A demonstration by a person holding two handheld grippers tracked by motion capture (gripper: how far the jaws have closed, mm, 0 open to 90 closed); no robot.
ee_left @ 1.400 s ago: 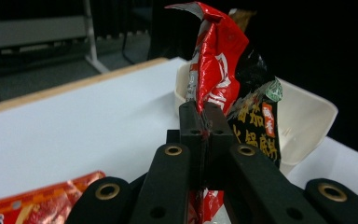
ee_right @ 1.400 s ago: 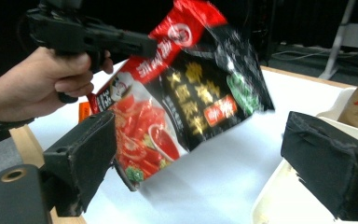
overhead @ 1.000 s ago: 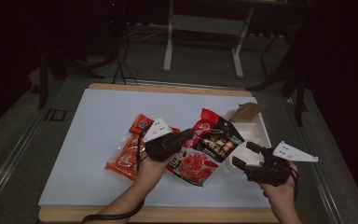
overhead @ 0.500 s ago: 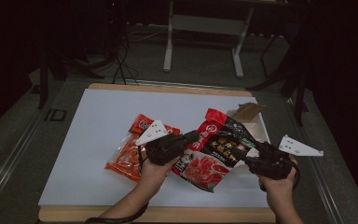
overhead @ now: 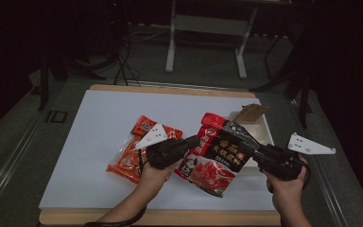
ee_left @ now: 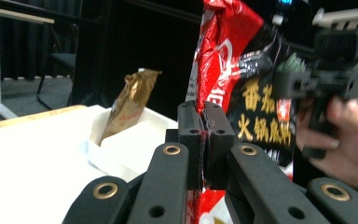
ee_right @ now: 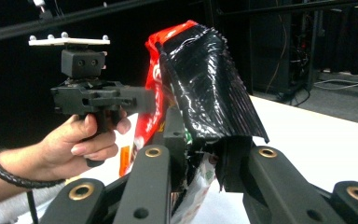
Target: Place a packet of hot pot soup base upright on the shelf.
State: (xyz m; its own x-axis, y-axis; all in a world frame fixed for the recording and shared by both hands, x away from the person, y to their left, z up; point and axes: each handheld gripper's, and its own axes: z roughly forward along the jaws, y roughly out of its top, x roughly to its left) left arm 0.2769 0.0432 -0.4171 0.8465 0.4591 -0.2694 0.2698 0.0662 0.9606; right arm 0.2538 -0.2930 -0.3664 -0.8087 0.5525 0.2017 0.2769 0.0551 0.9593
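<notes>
High view: a glossy red-and-black foil sauce pouch with yellow lettering (overhead: 217,152) is held above the white tabletop (overhead: 90,142), lifted between the two grippers at the middle right of the table. Its left edge is clamped by the left gripper (overhead: 194,142), whose jaws are clenched tight on the red margin. Its right edge is met by the right gripper (overhead: 246,147); those jaws have just been closing, with the pouch's black side between them.

From the left gripper view, the grip is seen close up: the two black pads (ee_left: 190,135) are pressed together on the pouch's thin red edge (ee_left: 214,60), and the yellow lettering is readable on the black panel. The other hand (ee_left: 349,140) and its gripper are seen behind the pouch at the right.

From the right gripper view, the crinkled black back of the pouch (ee_right: 209,88) is shown folded over between the jaws, the pads seeming to bear on it, though full contact cannot be told. The person's left hand (ee_right: 84,140), with a black wrist cord, is seen farther off.

Behind the pouch, a shallow white cardboard tray (overhead: 264,130) is seen with a crumpled brown paper packet (overhead: 251,112) standing in it. An orange-red clear-windowed snack pouch (overhead: 134,153) is lying flat on the tabletop, just left of the left hand.
</notes>
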